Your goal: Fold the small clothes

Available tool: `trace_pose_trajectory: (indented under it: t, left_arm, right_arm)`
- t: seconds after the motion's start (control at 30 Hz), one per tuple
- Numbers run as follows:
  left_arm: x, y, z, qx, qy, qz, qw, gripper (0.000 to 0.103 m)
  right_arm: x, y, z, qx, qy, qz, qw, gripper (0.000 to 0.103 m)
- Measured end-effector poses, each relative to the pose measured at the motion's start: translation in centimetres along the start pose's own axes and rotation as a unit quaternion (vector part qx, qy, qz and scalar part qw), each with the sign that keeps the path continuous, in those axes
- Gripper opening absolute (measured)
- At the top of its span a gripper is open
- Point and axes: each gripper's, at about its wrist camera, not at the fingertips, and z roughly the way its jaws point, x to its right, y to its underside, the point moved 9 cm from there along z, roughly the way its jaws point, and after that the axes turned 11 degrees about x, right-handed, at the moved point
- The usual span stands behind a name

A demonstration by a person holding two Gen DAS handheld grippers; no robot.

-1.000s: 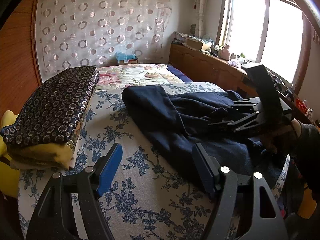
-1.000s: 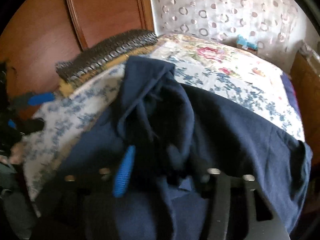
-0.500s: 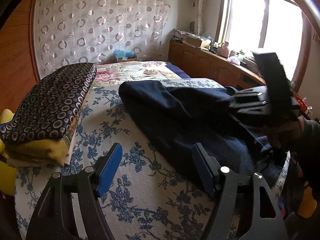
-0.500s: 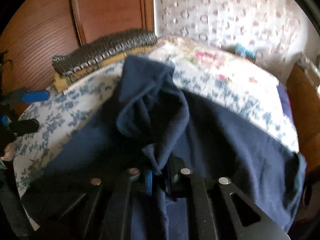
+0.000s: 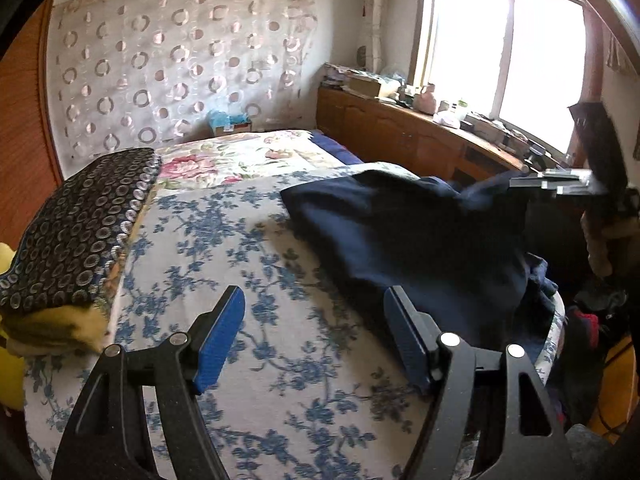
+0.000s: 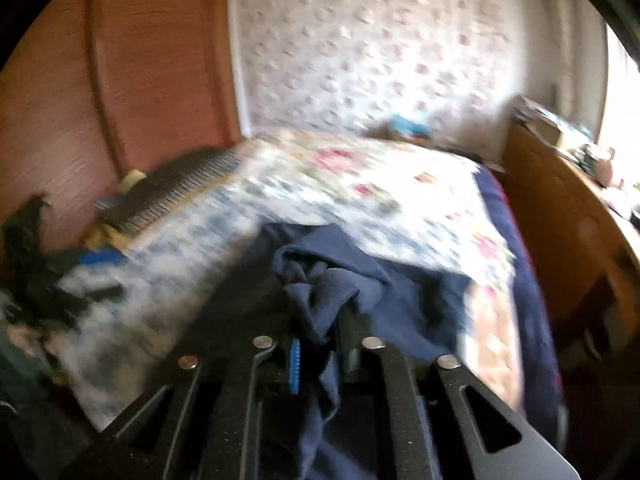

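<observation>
The work surface is a bed (image 5: 256,240) covered by a cream spread printed with blue flower sprigs; farther back, toward 12 o'clock in the left wrist view, a second quilt (image 5: 240,156) carries pink roses on a pale ground. Behind the bed hangs a sheer curtain (image 5: 180,60) patterned with rings and dots. A reddish wooden panel (image 5: 24,120) stands at 9 o'clock, and a low wooden cabinet (image 5: 400,128) runs under a bright window (image 5: 508,48) at 2 o'clock, its top crowded with small items too small to identify. No writing or labels can be read anywhere.

At 9 o'clock on the bed lies a folded stack (image 5: 76,224): a dark fabric with small ring motifs on top, a yellow layer under it.

The navy garment (image 5: 408,236), soft and matte, lies rumpled on the right half of the bed, from the centre out to 3 o'clock, one part raised toward the right gripper. In the right wrist view, which is blurred, a bunched fold of this cloth (image 6: 320,296) runs between the fingers of the right gripper (image 6: 316,356), which are pressed together on it; a blue ribbed pad edge shows beside the cloth.

The left gripper (image 5: 316,336) hangs above the floral spread at 6 o'clock, its black fingers with blue pads spread wide and holding nothing; the right pad sits just at the garment's near edge.
</observation>
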Motion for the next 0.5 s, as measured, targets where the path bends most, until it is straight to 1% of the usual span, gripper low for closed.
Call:
trace_pose_trajectory:
  t: [0.03, 0.1, 0.17, 0.3, 0.37, 0.4, 0.43, 0.5]
  left_arm:
    - [0.3, 0.0, 0.2, -0.002, 0.001, 0.003, 1.0, 0.073]
    - [0.7, 0.0, 0.6, -0.004, 0.001, 0.008, 1.0, 0.073]
    - [1.0, -0.1, 1.0, -0.005, 0.001, 0.01, 0.9999, 0.073]
    - [1.5, -0.8, 1.6, -0.005, 0.0, 0.016, 0.9999, 0.073]
    - [1.9, -1.1, 1.9, -0.004, 0.002, 0.018, 0.9998, 0.073]
    - [2.0, -1.2, 2.0, -0.004, 0.003, 0.019, 0.9998, 0.073]
    - [2.2, -1.3, 2.1, -0.004, 0.005, 0.021, 0.9998, 0.073]
    - [2.5, -1.4, 2.3, -0.004, 0.006, 0.024, 0.9997, 0.073]
  right_arm:
    - [0.7, 1.3, 0.1, -0.014, 0.002, 0.006, 1.0, 0.043]
    - [2.1, 3.0, -0.1, -0.018, 0.028, 0.012, 0.999, 0.044]
    - [2.7, 3.5, -0.2, -0.014, 0.024, 0.025, 0.999, 0.045]
    - [2.3, 2.2, 0.4, 0.011, 0.005, 0.036, 0.999, 0.045]
    - [2.2, 1.5, 2.1, 0.01, -0.005, 0.04, 0.999, 0.045]
    - [2.9, 1.8, 2.8, 0.008, -0.009, 0.042, 0.999, 0.045]
    - [2.7, 1.7, 3.9, 0.003, -0.013, 0.042, 0.999, 0.045]
    - [3.2, 1.6, 5.7, -0.008, -0.009, 0.042, 0.999, 0.045]
